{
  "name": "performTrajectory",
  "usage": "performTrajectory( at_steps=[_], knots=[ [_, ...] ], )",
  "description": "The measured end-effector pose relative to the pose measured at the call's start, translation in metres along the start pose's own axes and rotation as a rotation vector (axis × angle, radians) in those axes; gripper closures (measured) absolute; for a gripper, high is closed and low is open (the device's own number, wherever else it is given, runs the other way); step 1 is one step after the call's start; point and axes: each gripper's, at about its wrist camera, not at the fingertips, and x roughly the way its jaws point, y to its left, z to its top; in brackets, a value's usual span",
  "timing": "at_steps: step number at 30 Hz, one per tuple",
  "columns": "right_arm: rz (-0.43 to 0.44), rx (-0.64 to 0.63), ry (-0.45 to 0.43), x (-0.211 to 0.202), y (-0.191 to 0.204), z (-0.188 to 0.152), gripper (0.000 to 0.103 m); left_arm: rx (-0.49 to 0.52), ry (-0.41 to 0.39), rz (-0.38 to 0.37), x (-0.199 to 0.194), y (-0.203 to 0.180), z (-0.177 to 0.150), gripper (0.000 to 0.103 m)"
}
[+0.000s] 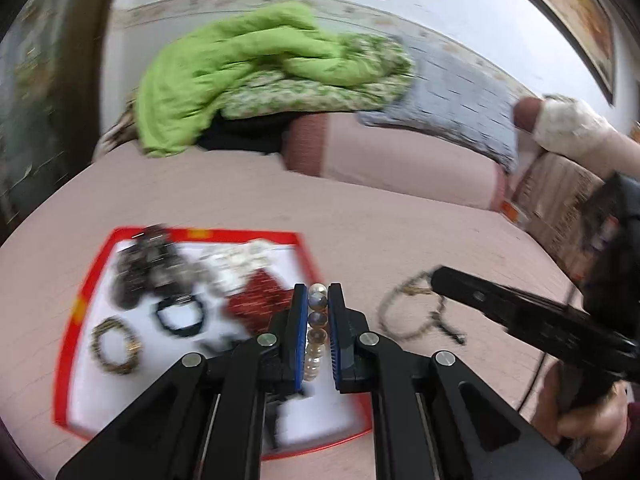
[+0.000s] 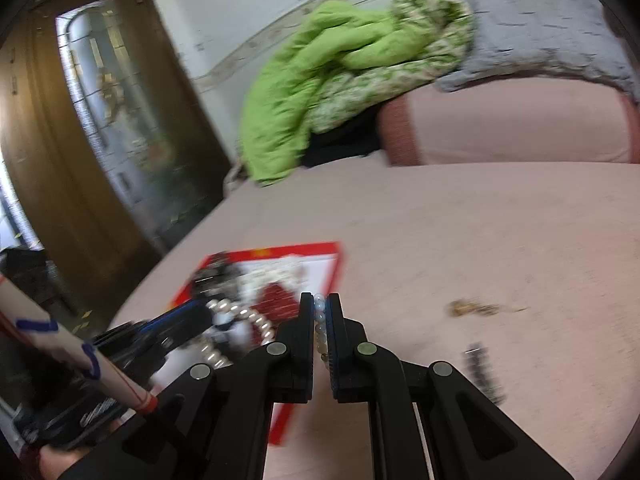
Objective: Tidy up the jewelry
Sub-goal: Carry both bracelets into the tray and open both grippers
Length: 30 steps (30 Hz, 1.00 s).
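A red-rimmed white tray (image 1: 94, 280) lies on the pink bed and holds dark beads (image 1: 148, 268), a black bracelet (image 1: 178, 314), a brown beaded bracelet (image 1: 116, 346) and a red beaded piece (image 1: 256, 300). My left gripper (image 1: 318, 300) is shut on a pearl bead bracelet (image 1: 316, 320) over the tray's right edge. My right gripper (image 2: 320, 308) is shut on a pale bead bracelet (image 2: 320, 320) beside the tray (image 2: 336, 276). The left gripper (image 2: 188, 316) with its pearl bracelet (image 2: 240, 320) also shows in the right wrist view.
A thin beaded necklace (image 1: 412, 312) lies on the bed right of the tray, under the right gripper's arm (image 1: 520, 312). A gold piece (image 2: 472, 308) and a dark piece (image 2: 484, 372) lie on the sheet. A green quilt (image 1: 248, 68) and pillows are at the back; a wooden door (image 2: 80, 140) is on the left.
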Motion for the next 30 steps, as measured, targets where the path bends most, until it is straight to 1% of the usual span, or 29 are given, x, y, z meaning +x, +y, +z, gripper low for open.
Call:
performTrajectory(
  at_steps=[4,6,8,11,15,20,22,27,30],
  knots=[
    [0.096,-0.011,0.033,0.008,0.03,-0.01,0.097,-0.058,0.014,0.068,-0.012,0.042,-0.007,0.094],
    [0.149,-0.018,0.061,0.013,0.045,-0.016,0.097,-0.088,0.026,0.089,-0.012,0.057,-0.01,0.094],
    [0.175,-0.029,0.081,0.017,0.056,-0.022,0.097,-0.117,0.041,0.105,-0.012,0.072,-0.014,0.094],
    [0.202,-0.039,0.114,0.024,0.065,-0.03,0.097,-0.131,0.054,0.122,-0.01,0.083,-0.017,0.094],
    [0.183,-0.052,0.148,0.034,0.064,-0.038,0.097,-0.168,0.079,0.126,-0.003,0.094,-0.02,0.094],
    [0.111,-0.048,0.185,0.051,0.048,-0.044,0.097,-0.198,0.083,0.136,0.0,0.102,-0.021,0.094],
    [0.088,-0.051,0.193,0.056,0.046,-0.046,0.097,-0.204,0.088,0.153,0.001,0.105,-0.022,0.094],
    [0.061,-0.073,0.21,0.063,0.045,-0.051,0.097,-0.222,0.117,0.198,0.006,0.115,-0.025,0.094],
    [0.051,-0.072,0.219,0.066,0.044,-0.053,0.097,-0.233,0.158,0.225,0.012,0.123,-0.029,0.094]
  ],
)
